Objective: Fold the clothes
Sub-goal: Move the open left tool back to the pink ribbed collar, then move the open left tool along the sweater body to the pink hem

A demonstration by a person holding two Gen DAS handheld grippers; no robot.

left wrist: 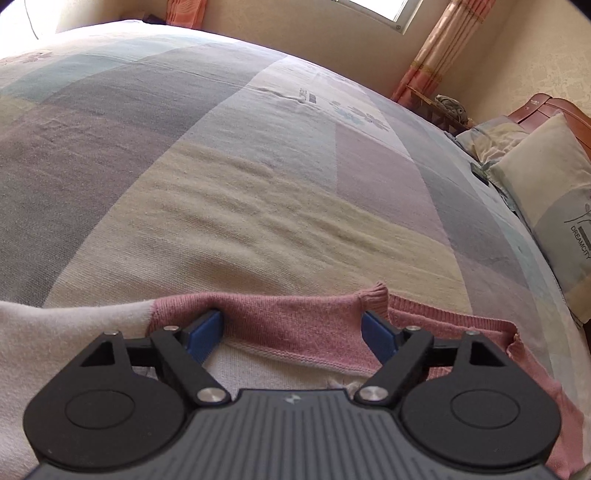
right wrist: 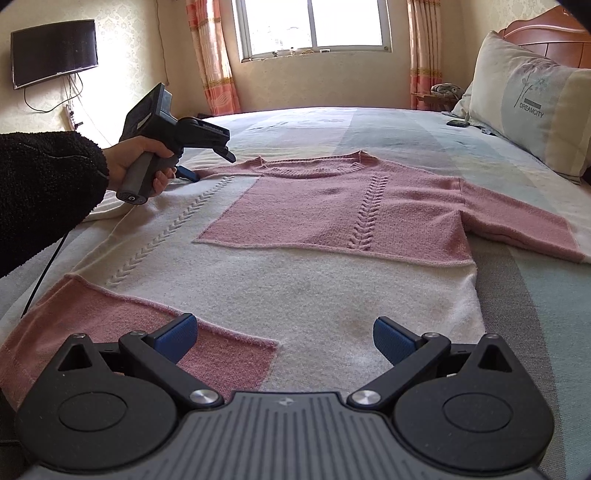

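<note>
Black linkages and blue pads of the right gripper fill the foreground of its own view, jaws spread wide and holding nothing; they hover just above the hem end of a pink-and-cream knitted sweater with raised cable ribs; whether the pads touch the knit cannot be told. In the other view the left gripper is likewise spread wide, its blue fingers set down at the pink ribbed neckline, one to either side of a span of collar (the cloth lies across the gap, unpinched). From the right wrist view that same tool shows at the sweater's left shoulder, held by a hand in a black fleecy sleeve.

The sweater lies flat, front up, on a pastel patchwork bedspread; its long axis runs from the hem near the right gripper away to the neck toward the window; one pink sleeve reaches out to the right, toward the pale printed pillow. Pink blocks cover chest and lower left corner; cream fills the rest; a faint brownish mark shows near the hem.
</note>
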